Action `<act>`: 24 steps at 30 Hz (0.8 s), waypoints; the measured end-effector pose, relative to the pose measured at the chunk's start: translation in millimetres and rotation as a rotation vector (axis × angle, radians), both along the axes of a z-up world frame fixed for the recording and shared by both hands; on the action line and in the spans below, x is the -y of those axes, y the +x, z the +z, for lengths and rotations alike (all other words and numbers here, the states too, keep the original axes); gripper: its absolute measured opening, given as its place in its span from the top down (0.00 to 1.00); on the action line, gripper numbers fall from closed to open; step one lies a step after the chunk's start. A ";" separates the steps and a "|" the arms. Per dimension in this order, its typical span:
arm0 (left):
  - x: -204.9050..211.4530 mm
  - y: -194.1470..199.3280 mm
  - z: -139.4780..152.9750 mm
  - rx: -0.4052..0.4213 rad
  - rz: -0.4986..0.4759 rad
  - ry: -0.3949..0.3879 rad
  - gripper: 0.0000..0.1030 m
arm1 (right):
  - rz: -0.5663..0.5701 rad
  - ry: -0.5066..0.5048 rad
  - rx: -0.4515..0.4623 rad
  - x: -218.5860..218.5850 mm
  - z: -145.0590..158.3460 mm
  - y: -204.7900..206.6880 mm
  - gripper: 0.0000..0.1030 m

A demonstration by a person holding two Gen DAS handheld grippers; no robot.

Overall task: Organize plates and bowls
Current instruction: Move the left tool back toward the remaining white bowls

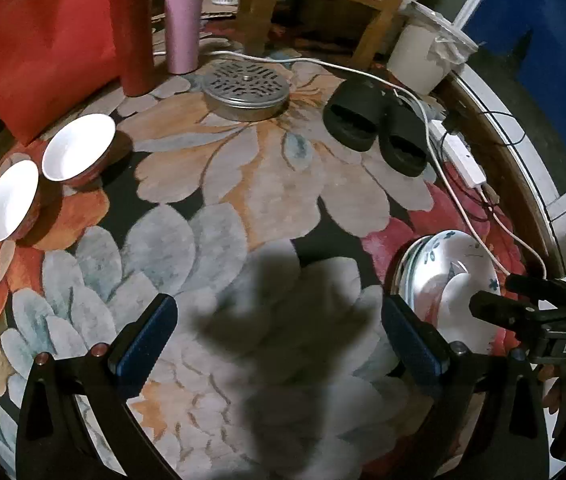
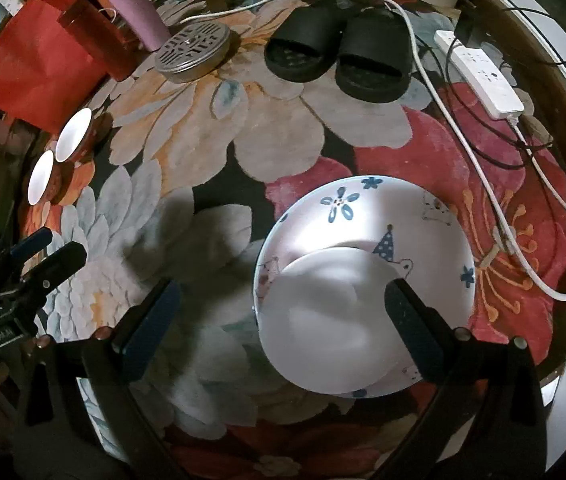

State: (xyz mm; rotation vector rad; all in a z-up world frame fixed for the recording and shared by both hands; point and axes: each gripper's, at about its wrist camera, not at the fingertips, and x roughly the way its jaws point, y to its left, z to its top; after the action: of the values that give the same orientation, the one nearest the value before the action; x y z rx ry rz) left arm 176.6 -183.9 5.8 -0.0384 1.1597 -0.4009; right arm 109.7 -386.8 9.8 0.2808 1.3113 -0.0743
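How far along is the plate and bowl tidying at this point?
Done, apparently: a small white plate lies on the flower-patterned plate, which tops a stack. In hand: nothing; the left gripper and right gripper are both open, the right over the plates. Left: the two red bowls sit apart, side by side, unstacked.

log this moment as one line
left gripper: open, empty | right gripper: open over plates | red bowls: untouched

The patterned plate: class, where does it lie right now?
In the right wrist view the patterned plate lies on the floral rug, centre-right, under a plain white plate, with the open right gripper above its near-left rim.
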 end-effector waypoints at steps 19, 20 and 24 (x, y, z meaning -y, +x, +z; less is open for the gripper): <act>-44.0 3.3 -12.3 -0.015 0.077 -0.011 0.01 | 0.047 -0.010 -0.010 -32.2 -7.8 8.5 0.00; -46.5 3.6 -13.0 -0.016 0.081 -0.013 0.01 | 0.048 -0.010 -0.011 -33.7 -8.4 8.9 0.00; -54.9 4.1 -15.9 -0.020 0.095 -0.015 0.01 | 0.059 -0.012 -0.015 -41.3 -10.9 10.9 0.00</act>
State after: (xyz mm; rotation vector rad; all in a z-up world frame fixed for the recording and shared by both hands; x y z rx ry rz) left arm 180.7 -129.0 -10.2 -0.1101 1.1695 -0.3258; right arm 120.6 -345.5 -1.1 0.2318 1.3327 -0.0340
